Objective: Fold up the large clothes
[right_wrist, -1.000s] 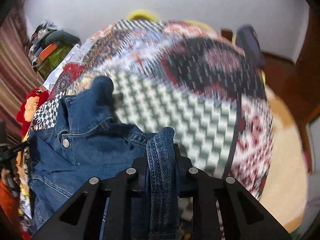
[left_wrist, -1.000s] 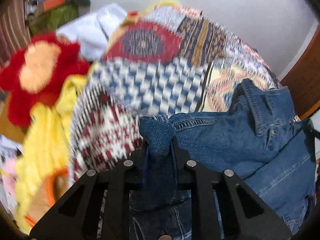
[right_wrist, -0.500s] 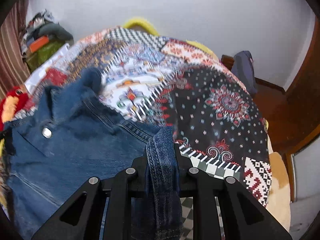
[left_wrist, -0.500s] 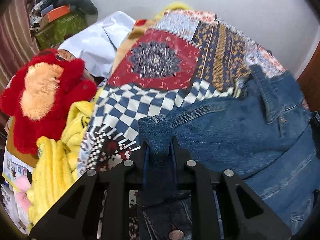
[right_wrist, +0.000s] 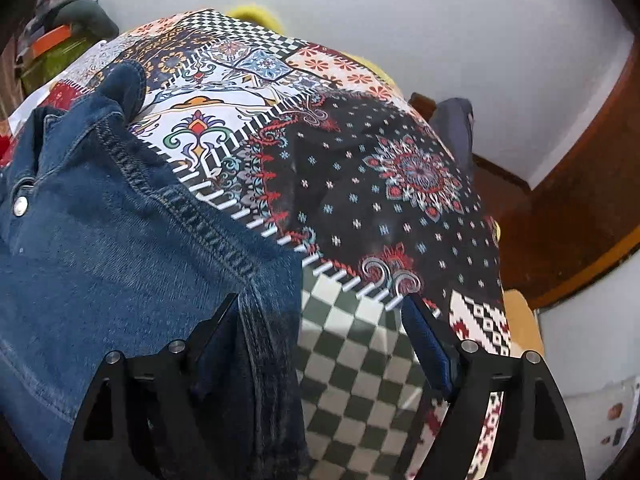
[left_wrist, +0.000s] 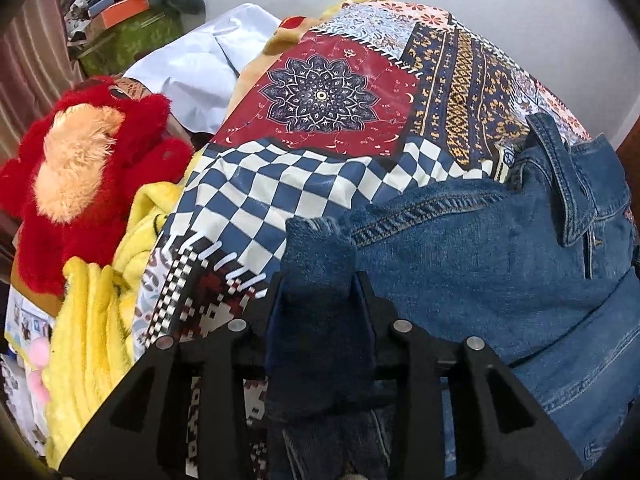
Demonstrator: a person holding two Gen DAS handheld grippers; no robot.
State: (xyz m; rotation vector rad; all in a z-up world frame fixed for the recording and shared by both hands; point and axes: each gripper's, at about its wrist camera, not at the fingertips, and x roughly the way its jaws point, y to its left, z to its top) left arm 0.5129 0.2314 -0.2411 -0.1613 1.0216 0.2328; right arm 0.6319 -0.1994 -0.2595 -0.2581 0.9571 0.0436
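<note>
**Denim jacket laid on the patchwork bed, both grippers letting go**

A bed fills both views, covered by a patchwork bedspread (left_wrist: 320,96) of checkered, floral and mandala panels; in the right wrist view its black mandala panel (right_wrist: 412,172) lies far right and a green-and-white checkered patch sits near the camera. A white wall rises behind the bed, and brown wooden trim runs along the right edge of the right wrist view.

The denim jacket (left_wrist: 500,264) lies spread on the bedspread. In the left wrist view it takes up the near right, its collar (left_wrist: 560,176) folded toward the far right. In the right wrist view the same jacket (right_wrist: 100,248) covers the near left, with a metal snap button (right_wrist: 20,205) near the left edge.

Left of the bed, in the left wrist view, sit a red plush toy (left_wrist: 88,168) with a tan face, a yellow fuzzy blanket (left_wrist: 92,320) below it, a pale white cloth (left_wrist: 200,76) beyond, and a green box (left_wrist: 120,40) piled with clutter at far left.

The left gripper (left_wrist: 320,284) is opening, its jaws only slightly apart, with a bunched fold of the jacket's shoulder still packed between them and touching both fingers.

The right gripper (right_wrist: 320,312) is opening too, and its jaws stand wide apart. The jacket's shoulder seam lies just beside the left finger (right_wrist: 218,328), while the right finger (right_wrist: 424,332) stands clear over the checkered patch, pressing on nothing.
</note>
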